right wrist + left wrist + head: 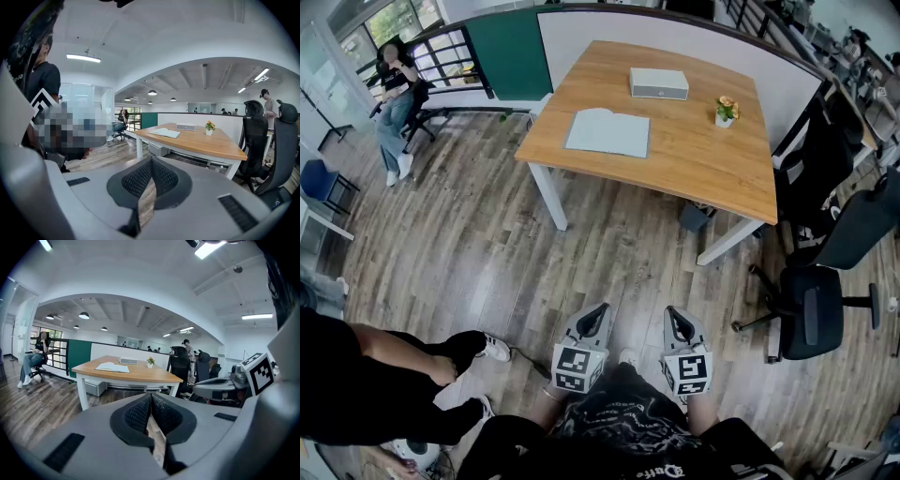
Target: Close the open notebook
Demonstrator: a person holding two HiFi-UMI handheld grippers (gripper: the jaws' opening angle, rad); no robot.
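An open notebook (607,132) with pale pages lies flat on the wooden table (694,159), near its left front corner. It shows far off in the left gripper view too, as the notebook (112,367), and in the right gripper view as the notebook (164,132). My left gripper (600,310) and right gripper (673,314) hang side by side low in the head view, well short of the table, over the plank floor. Both point toward the table, shut, with nothing between their jaws.
On the table stand a grey box (658,83) and a small flower pot (727,111). Black office chairs (820,300) stand right of the table. A person sits at the back left (396,94); another person's legs (412,361) are close at my left.
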